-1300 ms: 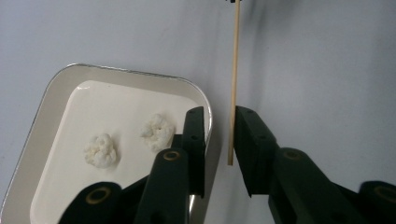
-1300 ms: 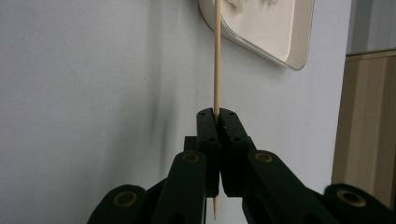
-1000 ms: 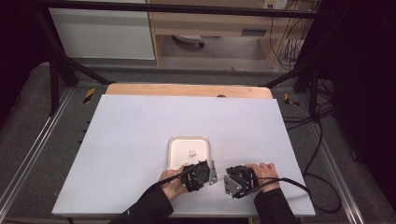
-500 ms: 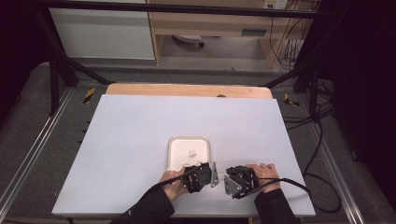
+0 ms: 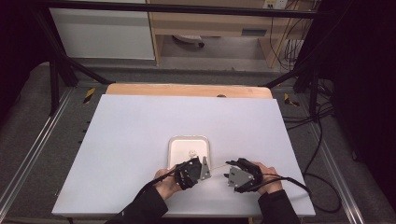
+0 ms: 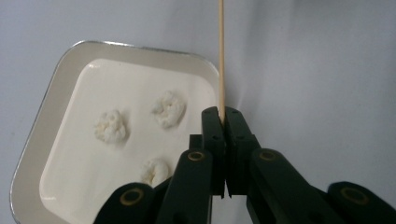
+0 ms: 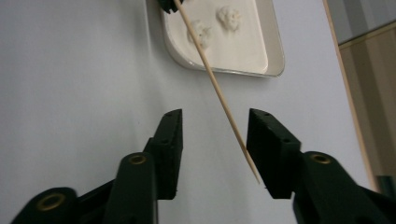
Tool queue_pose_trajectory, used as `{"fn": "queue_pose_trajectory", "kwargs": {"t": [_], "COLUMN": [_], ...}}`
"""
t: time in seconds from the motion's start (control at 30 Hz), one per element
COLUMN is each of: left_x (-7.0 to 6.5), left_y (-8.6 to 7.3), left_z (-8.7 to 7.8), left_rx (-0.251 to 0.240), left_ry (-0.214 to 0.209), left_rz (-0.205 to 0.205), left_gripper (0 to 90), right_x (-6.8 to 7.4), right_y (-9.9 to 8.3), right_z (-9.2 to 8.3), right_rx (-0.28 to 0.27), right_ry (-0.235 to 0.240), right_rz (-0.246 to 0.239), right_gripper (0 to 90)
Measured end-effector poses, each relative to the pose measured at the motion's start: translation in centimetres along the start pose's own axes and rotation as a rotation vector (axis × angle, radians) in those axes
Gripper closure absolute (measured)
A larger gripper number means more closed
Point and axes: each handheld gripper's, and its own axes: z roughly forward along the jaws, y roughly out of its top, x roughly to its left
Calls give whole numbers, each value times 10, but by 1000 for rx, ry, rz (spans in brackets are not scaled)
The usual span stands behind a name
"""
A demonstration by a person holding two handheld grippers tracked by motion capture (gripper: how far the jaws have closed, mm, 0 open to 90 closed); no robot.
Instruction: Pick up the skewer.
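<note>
A thin wooden skewer (image 6: 221, 56) runs between my two grippers, seen as a pale line (image 5: 217, 165) in the high view. My left gripper (image 6: 221, 114) is shut on one end of it, beside the white tray (image 6: 56, 93). Three white, crumbly lumps (image 6: 169, 108) lie in the tray. My right gripper (image 7: 215, 119) has just been opening. The skewer (image 7: 219, 95) passes slantwise between its parted jaws, and neither pad presses on it. In the high view both grippers, left (image 5: 203, 168) and right (image 5: 229, 175), sit just in front of the tray (image 5: 173, 148).
The white table (image 5: 140, 130) ends close behind the person's hands at its near edge. A wooden strip (image 5: 187, 90) borders its far side. Cables (image 5: 299, 184) trail from the right gripper off to the right.
The right gripper's jaws have parted off the skewer, which the left gripper still holds. Both hands stay where they were in front of the tray.
</note>
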Motion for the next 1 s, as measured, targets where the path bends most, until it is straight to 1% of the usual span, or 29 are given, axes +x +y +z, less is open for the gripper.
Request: {"fn": "queue_pose_trajectory", "kwargs": {"t": [0.07,0.1,0.13,0.17,0.23,0.33,0.4,0.5,0.6,0.7,0.77,0.83,0.87,0.9,1.0], "left_x": [3,4,4,8,11,17,21,26,29,31,32,32,32,32,32], "left_y": [-6,-9,-9,-17,-24,-35,-43,-55,-68,-79,-86,-94,-94,-102,-115], "left_z": [-2,-3,-3,-6,-8,-14,-17,-22,-28,-34,-37,-42,-42,-46,-51], "left_rx": [0,-3,-3,-11,-29,-45,-63,-90,-121,-154,-180,-199,-199,-214,-248], "left_ry": [-5,-12,-12,-23,-40,-63,-78,-104,-119,-124,-124,-115,-115,-109,-106], "left_rz": [-21,-34,-34,-68,-108,-158,-198,-257,-314,-366,-400,-420,-420,-442,-488], "left_gripper": [885,885,885,885,885,885,885,884,884,884,884,884,884,884,884], "right_x": [-3,-4,-6,-7,-8,-9,-10,-11,-13,-14,-16,-16,-16,-16,-16], "right_y": [-3,-5,-7,-9,-14,-21,-25,-31,-34,-36,-36,-35,-35,-34,-33], "right_z": [-3,-4,-5,-6,-7,-8,-8,-8,-8,-7,-6,-5,-5,-5,-4], "right_rx": [-36,-44,-52,-58,-75,-100,-112,-118,-118,-117,-110,-112,-112,-117,-135], "right_ry": [-5,-4,2,5,6,-4,-9,-7,2,0,16,14,14,11,15], "right_rz": [64,101,136,174,232,301,348,430,516,565,595,619,619,643,689], "right_gripper": [475,448,421,397,378,334,300,247,211,180,157,141,141,125,109]}}
